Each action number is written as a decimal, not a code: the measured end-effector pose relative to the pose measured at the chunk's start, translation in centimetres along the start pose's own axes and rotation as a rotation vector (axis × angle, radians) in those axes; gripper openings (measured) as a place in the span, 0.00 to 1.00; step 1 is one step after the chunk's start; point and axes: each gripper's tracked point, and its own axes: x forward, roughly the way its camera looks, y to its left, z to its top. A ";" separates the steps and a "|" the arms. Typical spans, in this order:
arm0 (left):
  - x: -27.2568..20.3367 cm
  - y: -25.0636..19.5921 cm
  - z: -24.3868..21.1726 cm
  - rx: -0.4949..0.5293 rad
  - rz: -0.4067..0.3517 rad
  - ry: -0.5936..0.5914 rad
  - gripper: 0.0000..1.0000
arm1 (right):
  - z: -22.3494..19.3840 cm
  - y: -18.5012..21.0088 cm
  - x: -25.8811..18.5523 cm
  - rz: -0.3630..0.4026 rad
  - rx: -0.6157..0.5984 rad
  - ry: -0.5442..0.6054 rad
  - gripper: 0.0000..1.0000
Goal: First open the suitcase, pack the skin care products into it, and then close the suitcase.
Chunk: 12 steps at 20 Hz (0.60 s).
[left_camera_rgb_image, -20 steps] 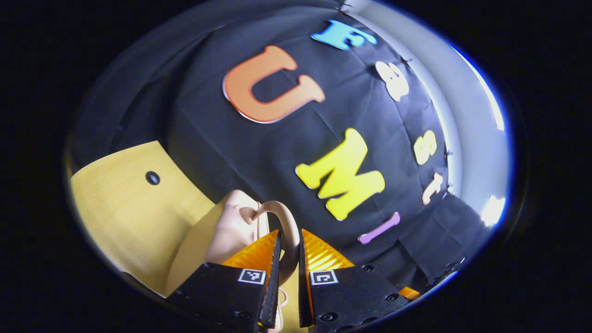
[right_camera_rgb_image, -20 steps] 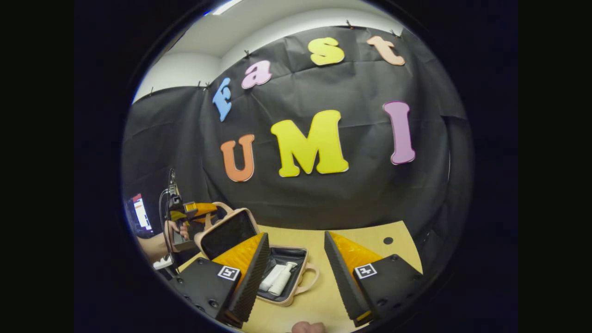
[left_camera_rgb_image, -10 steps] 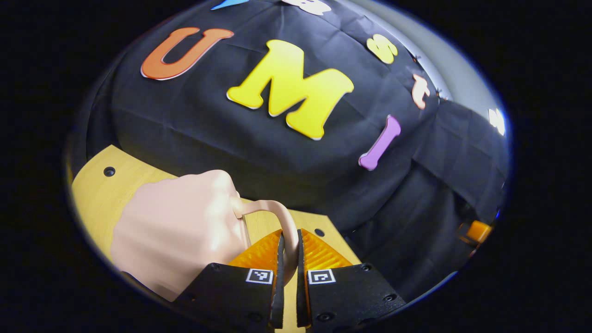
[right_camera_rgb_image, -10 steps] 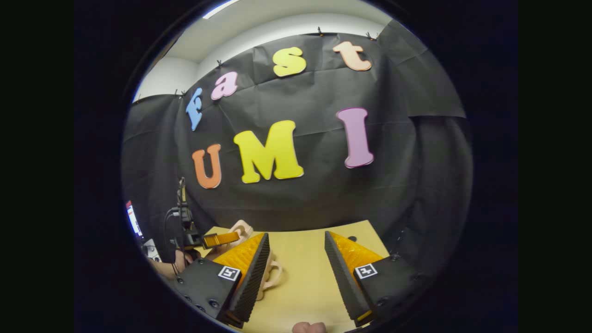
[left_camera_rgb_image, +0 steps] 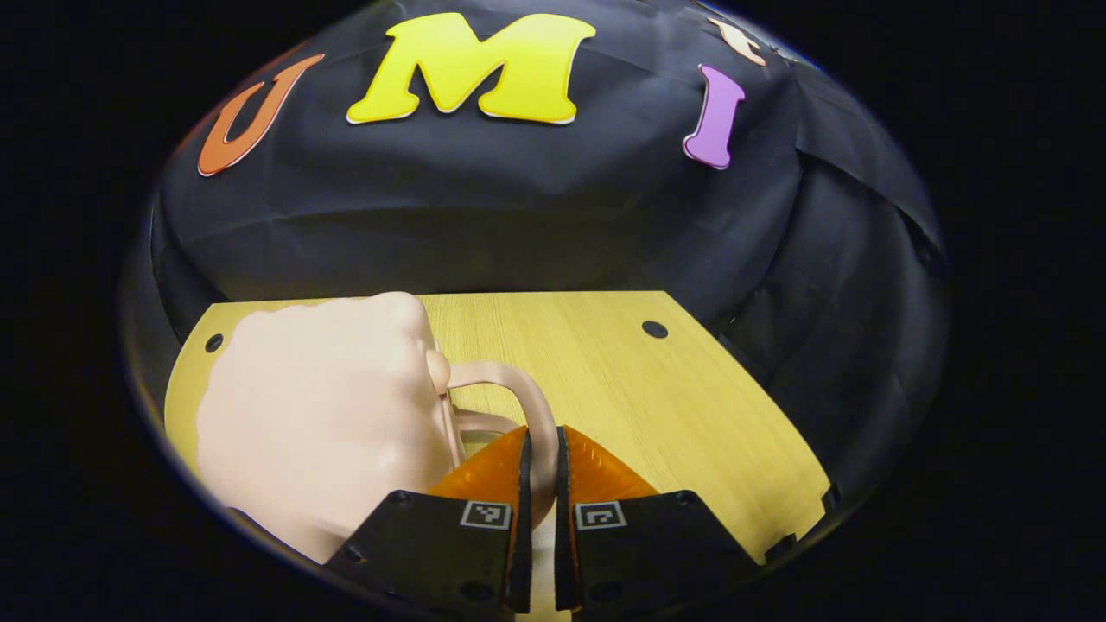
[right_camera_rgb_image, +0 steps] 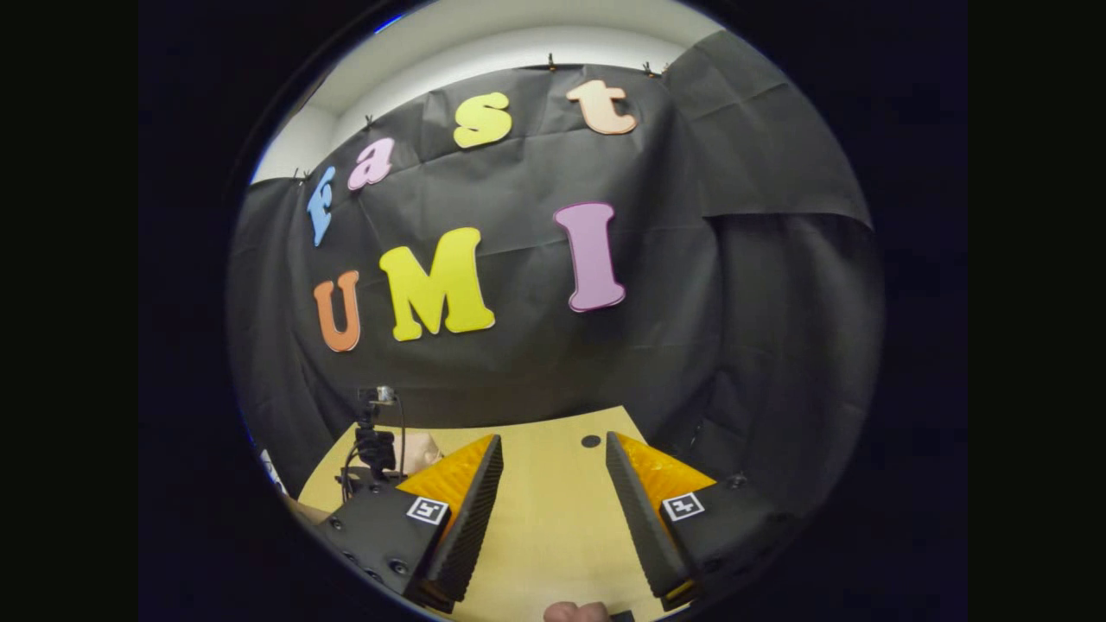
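The pale pink suitcase (left_camera_rgb_image: 328, 415) lies closed and flat on the wooden table (left_camera_rgb_image: 622, 380) in the left gripper view. My left gripper (left_camera_rgb_image: 540, 471) is shut on the suitcase's upper handle (left_camera_rgb_image: 518, 384), and a second handle (left_camera_rgb_image: 479, 423) lies just beneath it. The skin care products are hidden inside the case. In the right gripper view my right gripper (right_camera_rgb_image: 549, 484) stands open over bare tabletop (right_camera_rgb_image: 553, 518), with nothing between its fingers. A sliver of the suitcase (right_camera_rgb_image: 422, 449) and the left gripper's body (right_camera_rgb_image: 376, 445) show at the left behind the right gripper's left finger.
Black cloth walls close in the table at the back and right. The table's right edge (left_camera_rgb_image: 760, 415) has bare wood beside the suitcase. A small round hole (left_camera_rgb_image: 654, 329) marks the far right of the tabletop. A fingertip (right_camera_rgb_image: 575, 612) shows at the bottom.
The lid, half raised a second ago with white bottles showing inside, has come down onto the base under my left gripper's hold. My right gripper has swung right, away from the case.
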 end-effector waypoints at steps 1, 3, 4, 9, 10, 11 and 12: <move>0.4 -0.1 -0.4 0.008 0.009 0.008 0.13 | -0.1 -0.5 0.0 -0.007 0.002 0.000 0.72; 1.1 -0.2 -0.9 0.027 0.030 0.016 0.13 | -0.5 -1.1 0.0 -0.012 0.004 0.006 0.72; 1.2 -0.2 -1.1 0.043 0.048 0.016 0.13 | -0.5 -1.2 0.1 -0.010 0.007 0.007 0.71; 2.0 -1.0 -3.5 0.134 0.102 0.105 0.22 | -1.5 -0.6 1.3 0.025 0.031 0.014 0.72; 1.7 -1.4 -3.7 0.141 0.108 0.117 0.29 | -1.8 -0.3 1.5 0.038 0.031 0.018 0.71; 1.4 -1.9 -4.1 0.143 0.108 0.127 0.33 | -2.1 -0.2 1.9 0.045 0.028 0.020 0.72; 0.8 -2.4 -4.5 0.135 0.103 0.142 0.63 | -2.2 0.1 2.2 0.053 0.026 0.024 0.72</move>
